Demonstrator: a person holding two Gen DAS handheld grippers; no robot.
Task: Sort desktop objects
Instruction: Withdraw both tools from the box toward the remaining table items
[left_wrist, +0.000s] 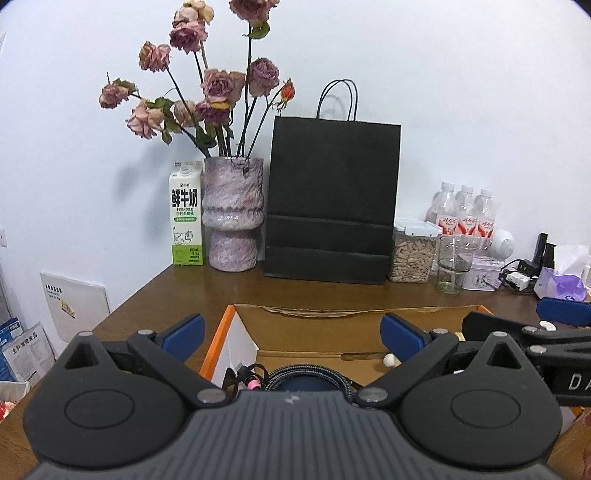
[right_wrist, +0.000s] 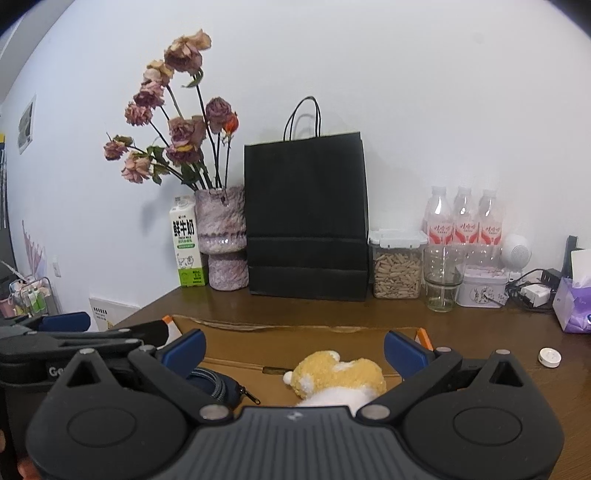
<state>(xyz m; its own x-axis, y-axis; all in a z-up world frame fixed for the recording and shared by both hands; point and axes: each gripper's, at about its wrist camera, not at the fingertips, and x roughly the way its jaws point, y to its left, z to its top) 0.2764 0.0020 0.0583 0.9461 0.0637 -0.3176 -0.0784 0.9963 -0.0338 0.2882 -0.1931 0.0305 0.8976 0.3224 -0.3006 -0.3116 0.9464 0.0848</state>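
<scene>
An open cardboard box (left_wrist: 332, 325) with an orange outer edge sits on the wooden desk in front of both grippers. My left gripper (left_wrist: 291, 332) is open above the box's left part, over a dark blue zip pouch (left_wrist: 306, 380) and a pink-tipped cable end (left_wrist: 251, 384). My right gripper (right_wrist: 293, 349) is open above the box's right part, over a yellow and white plush toy (right_wrist: 336, 376). The pouch (right_wrist: 218, 384) lies left of the plush. Each gripper shows at the edge of the other's view. A small white round disc (right_wrist: 549, 357) lies on the desk right of the box.
Along the wall stand a milk carton (left_wrist: 186, 214), a vase of dried roses (left_wrist: 232, 214), a black paper bag (left_wrist: 332, 203), a seed container (left_wrist: 412, 254), a glass (left_wrist: 452, 266), a tin (left_wrist: 484, 275), three bottles (left_wrist: 463, 210), chargers (left_wrist: 517, 278) and a tissue pack (left_wrist: 563, 280).
</scene>
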